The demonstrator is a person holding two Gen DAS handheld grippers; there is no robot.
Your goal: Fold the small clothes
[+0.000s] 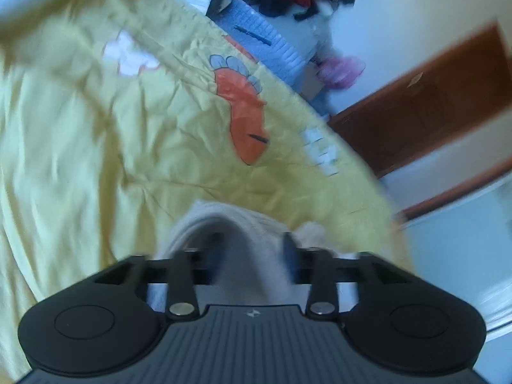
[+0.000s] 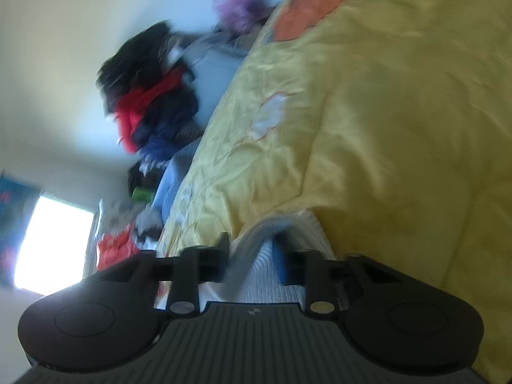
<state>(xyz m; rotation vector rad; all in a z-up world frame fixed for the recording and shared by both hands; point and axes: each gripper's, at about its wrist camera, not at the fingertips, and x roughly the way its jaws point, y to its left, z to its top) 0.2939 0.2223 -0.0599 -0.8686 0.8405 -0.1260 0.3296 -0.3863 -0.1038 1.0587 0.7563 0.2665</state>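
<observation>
white garment [image 1: 243, 243] inside left claw [image 1: 251, 246]

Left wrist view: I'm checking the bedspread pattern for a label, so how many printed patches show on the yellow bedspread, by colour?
On the yellow bedspread:
Orange carrot patch: 1
White patch with orange outline: 1
Pale blue-white blocks: 1 cluster
Total: 3

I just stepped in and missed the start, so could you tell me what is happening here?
A person with a gripper in each hand is handling a small white garment over a yellow bedspread. The left gripper and the right gripper each have white fabric between their fingers. More clothes are piled beyond the bedspread.
</observation>
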